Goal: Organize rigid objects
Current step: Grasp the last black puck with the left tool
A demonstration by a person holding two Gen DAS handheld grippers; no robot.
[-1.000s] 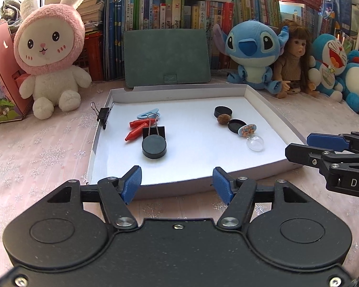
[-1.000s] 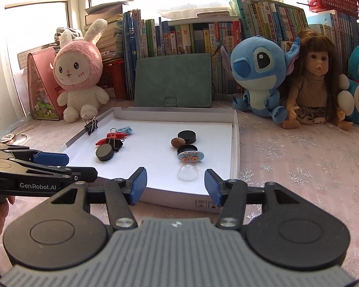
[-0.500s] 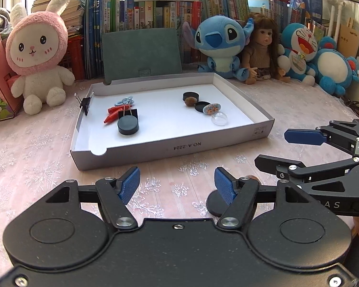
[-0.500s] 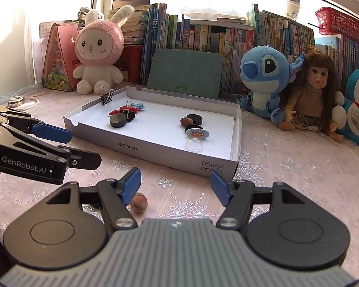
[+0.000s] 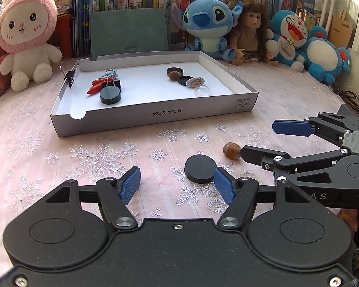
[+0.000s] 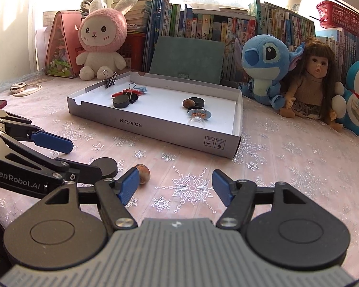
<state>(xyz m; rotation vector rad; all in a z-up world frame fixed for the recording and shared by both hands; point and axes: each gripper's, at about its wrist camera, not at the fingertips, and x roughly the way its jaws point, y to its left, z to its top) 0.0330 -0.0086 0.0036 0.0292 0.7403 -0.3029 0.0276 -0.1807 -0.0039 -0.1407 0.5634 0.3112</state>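
- The bench (image 5: 36, 143) wears a pale pink cloth printed with silver snowflakes, and bright window light washes out the upper left of the right wrist view.
- Along the back stands a row of books (image 6: 203, 26), with a pink-hooded rabbit plush (image 5: 26, 38) at upper left, a blue plush (image 5: 208, 24), a doll (image 5: 249, 33) and a blue cat plush (image 5: 292, 35) toward the upper right.
- A shallow white box (image 5: 155, 114) lies mid-frame; inside it are a black disc, red and blue clips and a binder clip at left, and two more discs, a nut, a small patterned lid and a clear dome at right.
- Outside the box, low in the frame, a loose black disc (image 5: 199, 168) and a brown nut (image 5: 231, 150) rest on the cloth.
- The left gripper (image 5: 177, 186) holds its fingers apart and empty; the disc lies just ahead of its right finger, whether touching I cannot tell.
- The right gripper (image 6: 176, 186) has just been spreading its fingers, nothing between them; the nut sits just outside its left finger, partly hidden behind it.
- In the right wrist view the left gripper's arm covers part of the loose disc.
- A sliver of hand shows at the far lower right of the left wrist view, mostly hidden by the right gripper.
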